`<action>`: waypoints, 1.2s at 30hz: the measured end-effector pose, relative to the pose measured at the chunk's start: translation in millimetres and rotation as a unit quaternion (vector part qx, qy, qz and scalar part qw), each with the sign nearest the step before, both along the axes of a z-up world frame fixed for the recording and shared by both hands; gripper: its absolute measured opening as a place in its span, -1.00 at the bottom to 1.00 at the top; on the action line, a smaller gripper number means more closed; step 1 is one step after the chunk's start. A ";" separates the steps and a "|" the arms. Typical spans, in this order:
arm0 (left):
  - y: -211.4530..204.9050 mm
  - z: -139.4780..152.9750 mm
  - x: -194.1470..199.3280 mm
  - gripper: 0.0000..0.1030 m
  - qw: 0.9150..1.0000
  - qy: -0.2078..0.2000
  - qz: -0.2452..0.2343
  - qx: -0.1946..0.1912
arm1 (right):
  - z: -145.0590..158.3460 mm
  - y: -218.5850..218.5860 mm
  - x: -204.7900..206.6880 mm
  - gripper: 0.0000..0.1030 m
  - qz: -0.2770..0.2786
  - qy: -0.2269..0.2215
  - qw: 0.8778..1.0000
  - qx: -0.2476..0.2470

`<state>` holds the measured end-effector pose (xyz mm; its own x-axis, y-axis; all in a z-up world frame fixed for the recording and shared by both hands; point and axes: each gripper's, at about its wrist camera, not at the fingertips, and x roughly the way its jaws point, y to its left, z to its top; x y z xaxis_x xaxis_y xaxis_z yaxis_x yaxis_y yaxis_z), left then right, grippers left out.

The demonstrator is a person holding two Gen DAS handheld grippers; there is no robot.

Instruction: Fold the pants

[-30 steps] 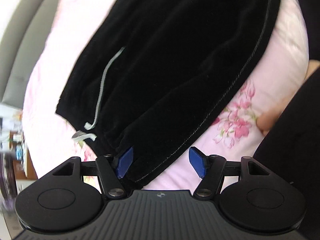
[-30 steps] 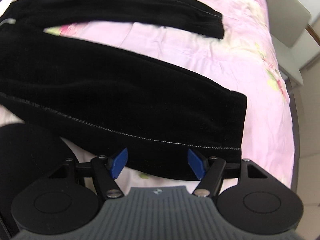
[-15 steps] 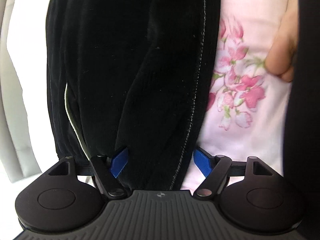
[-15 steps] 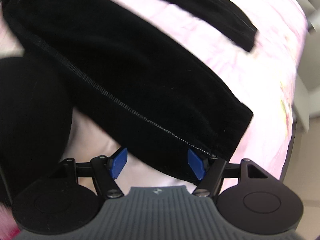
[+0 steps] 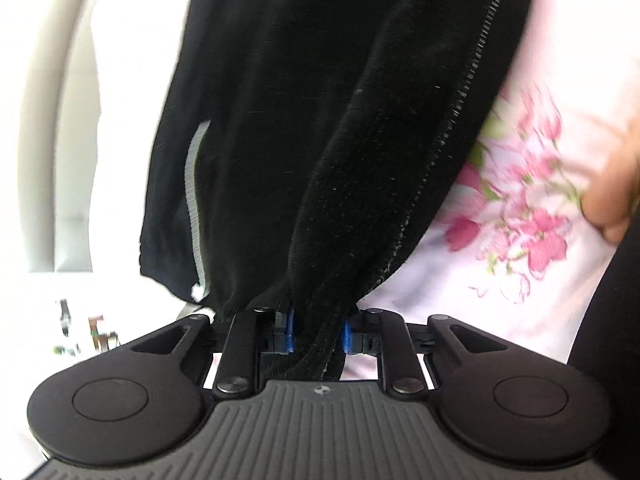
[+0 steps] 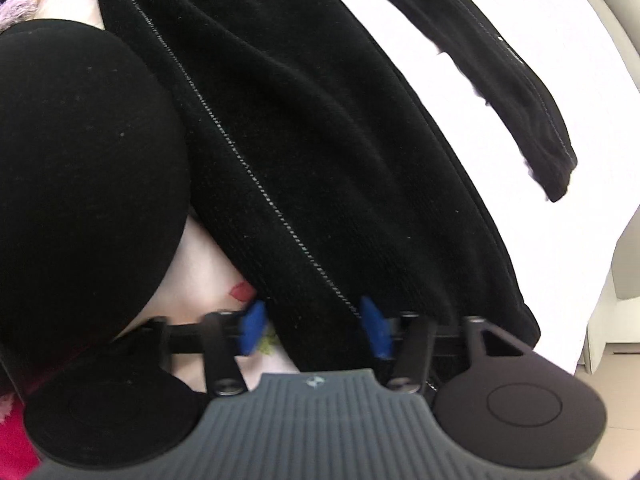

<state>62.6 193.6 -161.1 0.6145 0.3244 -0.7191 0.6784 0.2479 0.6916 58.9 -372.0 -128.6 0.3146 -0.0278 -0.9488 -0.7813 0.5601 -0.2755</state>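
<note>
Black pants (image 5: 320, 120) lie on a pink floral bedsheet (image 5: 520, 220). My left gripper (image 5: 317, 330) is at the waist end, beside the pale drawstring (image 5: 196, 200). Its jaws are closing, and the blue pads pinch a bunched fold of the black fabric. In the right wrist view the near pant leg (image 6: 340, 160) runs down to the right gripper (image 6: 314, 326). Those jaws are closing too, with the stitched side seam and leg fabric between them and a gap still showing at the left pad (image 6: 252, 326). The other leg (image 6: 520, 92) lies apart at the upper right.
A person's hand (image 5: 612, 200) shows at the right edge of the left wrist view. A dark-clothed limb (image 6: 80, 180) bulges in at the left, close to the right gripper. The bed's pale frame (image 5: 40, 120) curves along the left. The mattress edge (image 6: 580, 260) drops off at the right.
Both grippers came down closer to the pants. The left jaws went from wide apart to pinching the waist fabric. The right jaws narrowed around the leg end, and that view rolled.
</note>
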 end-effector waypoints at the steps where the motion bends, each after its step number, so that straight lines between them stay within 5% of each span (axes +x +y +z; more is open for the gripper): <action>1: 0.2 4.0 -0.2 -0.57 1.000 -0.011 0.015 -0.014 | 4.2 -1.8 -1.8 -0.72 -0.004 -0.003 1.000 0.000; 4: 7.8 28.1 1.1 -0.57 0.996 -0.039 0.059 -0.056 | 19.3 -9.3 -4.0 -0.98 -0.032 -0.013 0.999 0.018; 14: 15.1 114.1 59.1 -0.57 0.957 -0.109 0.200 -0.180 | 109.5 -25.2 38.0 -1.00 -0.142 -0.146 0.978 0.045; 18: 16.8 136.7 102.1 -0.58 0.942 -0.119 0.241 -0.200 | 123.0 -6.7 81.9 -1.00 -0.144 -0.191 0.971 0.017; 22: 19.4 144.5 143.6 -0.58 0.940 -0.121 0.256 -0.190 | 129.6 1.7 144.2 -1.00 -0.159 -0.211 0.964 0.017; 29: 15.0 124.4 224.6 -0.57 0.935 -0.116 0.290 -0.170 | 107.0 10.3 249.7 -1.00 -0.180 -0.209 0.961 0.013; 32: 14.0 98.4 250.9 -0.57 0.935 -0.098 0.303 -0.157 | 63.2 12.0 317.8 -1.00 -0.189 -0.189 0.964 0.006; 36: 11.0 66.2 267.9 -0.57 0.929 -0.074 0.328 -0.153 | 23.5 19.5 354.3 -1.00 -0.188 -0.161 0.969 -0.004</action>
